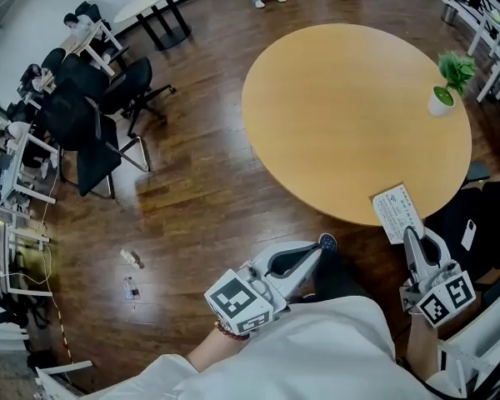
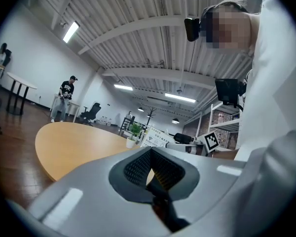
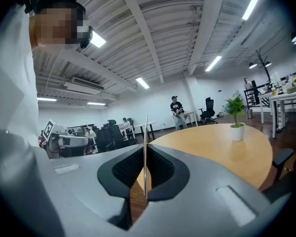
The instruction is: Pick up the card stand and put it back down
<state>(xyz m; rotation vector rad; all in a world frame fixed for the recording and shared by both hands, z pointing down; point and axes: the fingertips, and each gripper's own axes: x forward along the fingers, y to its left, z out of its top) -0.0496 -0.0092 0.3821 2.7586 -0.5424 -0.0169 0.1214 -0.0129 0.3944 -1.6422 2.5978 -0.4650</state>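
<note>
The card stand (image 1: pixel 397 213) is a white printed card that hangs over the near edge of the round wooden table (image 1: pixel 358 115). My right gripper (image 1: pixel 410 233) is shut on its lower end. In the right gripper view the card (image 3: pixel 145 152) shows edge-on as a thin upright strip pinched between the pads (image 3: pixel 160 169). My left gripper (image 1: pixel 326 243) is held low in front of the person's body, off the table, shut with nothing in it. From the left gripper view the card (image 2: pixel 158 138) appears past the table edge.
A small potted plant (image 1: pixel 448 86) stands at the table's far right. Black office chairs (image 1: pixel 108 107) and desks fill the left side, and a white table (image 1: pixel 150 2) stands at the back. A person (image 3: pixel 176 111) stands beyond the table. Small litter (image 1: pixel 132 259) lies on the wooden floor.
</note>
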